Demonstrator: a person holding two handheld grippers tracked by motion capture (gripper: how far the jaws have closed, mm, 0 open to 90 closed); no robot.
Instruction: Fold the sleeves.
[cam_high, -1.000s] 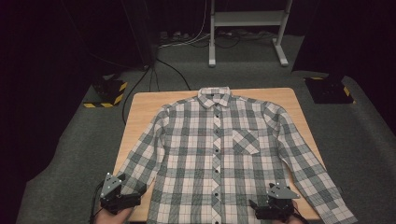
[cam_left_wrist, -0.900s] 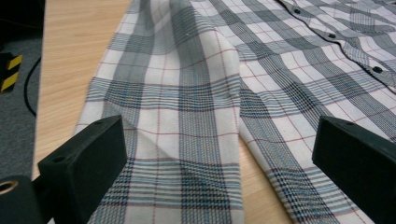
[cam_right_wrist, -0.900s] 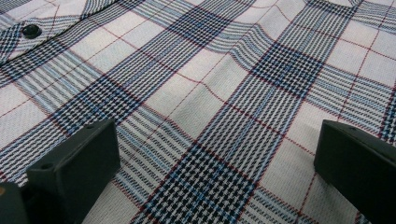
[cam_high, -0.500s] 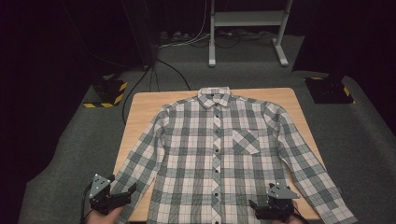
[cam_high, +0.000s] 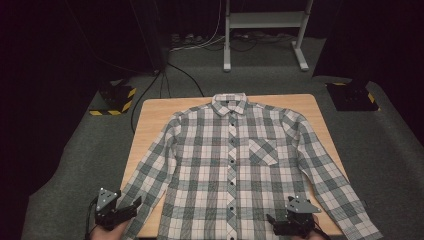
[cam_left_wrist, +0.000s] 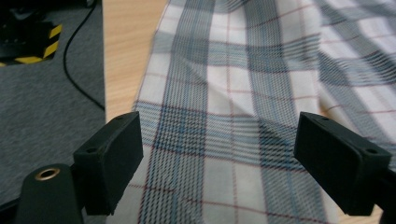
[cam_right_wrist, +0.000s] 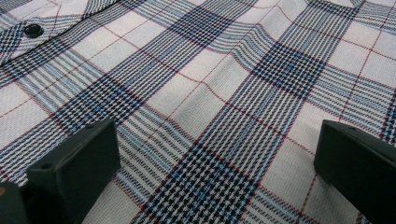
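A plaid shirt (cam_high: 230, 160) in white, grey and blue lies flat and buttoned on the wooden table (cam_high: 150, 115), collar at the far side. My left gripper (cam_high: 131, 206) is at the near left corner, by the end of the shirt's left sleeve (cam_high: 150, 175). In the left gripper view its jaws (cam_left_wrist: 219, 158) stand wide apart astride the sleeve (cam_left_wrist: 224, 93); they have just been closing a little, and the pads do not press the cloth. My right gripper (cam_high: 275, 223) hovers open over the shirt's lower front (cam_right_wrist: 196, 70), near a black button (cam_right_wrist: 33, 30).
Grey carpet surrounds the table. Yellow-and-black striped blocks sit on the floor at the left (cam_high: 115, 97) and right (cam_high: 352, 95). Black cables (cam_high: 175, 75) and a white stand's legs (cam_high: 227, 50) lie beyond the far edge. The right sleeve (cam_high: 350, 205) hangs over the near right corner.
My left gripper has shifted left and slightly lower, toward the sleeve end at the table's near left corner. The right gripper and the shirt have stayed put.
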